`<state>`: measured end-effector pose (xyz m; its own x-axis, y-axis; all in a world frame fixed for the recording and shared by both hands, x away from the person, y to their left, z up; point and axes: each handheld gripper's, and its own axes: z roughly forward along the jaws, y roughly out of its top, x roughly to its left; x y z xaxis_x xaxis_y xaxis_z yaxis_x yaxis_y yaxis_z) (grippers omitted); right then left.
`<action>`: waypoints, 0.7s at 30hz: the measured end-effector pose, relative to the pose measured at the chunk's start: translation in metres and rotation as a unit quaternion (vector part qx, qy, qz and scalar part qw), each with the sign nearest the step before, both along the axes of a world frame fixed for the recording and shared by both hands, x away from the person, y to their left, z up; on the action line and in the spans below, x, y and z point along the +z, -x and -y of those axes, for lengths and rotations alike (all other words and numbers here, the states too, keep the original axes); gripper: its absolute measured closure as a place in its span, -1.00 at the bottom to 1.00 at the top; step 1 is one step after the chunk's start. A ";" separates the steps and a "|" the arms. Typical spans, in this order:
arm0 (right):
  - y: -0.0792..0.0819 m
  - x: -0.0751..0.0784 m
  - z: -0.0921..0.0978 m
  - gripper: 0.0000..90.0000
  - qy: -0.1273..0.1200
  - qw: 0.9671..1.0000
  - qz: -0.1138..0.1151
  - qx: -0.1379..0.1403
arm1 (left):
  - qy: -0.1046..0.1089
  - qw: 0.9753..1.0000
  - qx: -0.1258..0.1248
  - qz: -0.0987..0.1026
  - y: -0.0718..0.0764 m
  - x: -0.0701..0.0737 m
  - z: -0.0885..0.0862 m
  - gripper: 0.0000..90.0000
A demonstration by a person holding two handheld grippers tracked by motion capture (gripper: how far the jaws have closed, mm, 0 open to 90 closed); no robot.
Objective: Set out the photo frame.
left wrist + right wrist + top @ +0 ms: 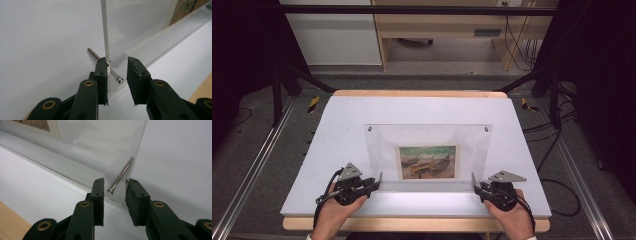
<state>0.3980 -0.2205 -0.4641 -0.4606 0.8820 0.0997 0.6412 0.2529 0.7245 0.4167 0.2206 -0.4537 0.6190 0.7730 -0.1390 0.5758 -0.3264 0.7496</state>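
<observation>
The acrylic frame [428,155] stands tilted on the white board [337,130], near its front edge, with a picture [428,162] inside. The left gripper [378,182] and the right gripper [474,185] are released, each with its 2 jaws around a lower corner. The frame looks stiff, smooth, probably slippery and easy to scratch. The corners beside the pins [120,175] seem the best hold. There is free room behind and at both sides.

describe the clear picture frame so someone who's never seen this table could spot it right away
On the white table top, between the left claw and right claw, stands a clear acrylic picture frame. Its see-through panel with metal corner pins holds a small painted print.
</observation>
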 end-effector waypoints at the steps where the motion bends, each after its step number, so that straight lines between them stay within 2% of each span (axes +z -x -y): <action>1: 0.000 0.000 0.000 0.52 0.002 1.000 -0.001 0.001 | -0.001 1.000 -0.001 -0.002 0.000 0.000 0.000 0.55; 6: 0.000 -0.002 0.000 0.51 0.008 1.000 -0.003 0.007 | -0.008 1.000 -0.004 -0.002 0.001 -0.001 0.001 0.54; 21: 0.000 -0.002 0.000 0.51 0.008 1.000 -0.002 0.007 | -0.008 1.000 -0.005 -0.001 0.001 -0.001 0.001 0.55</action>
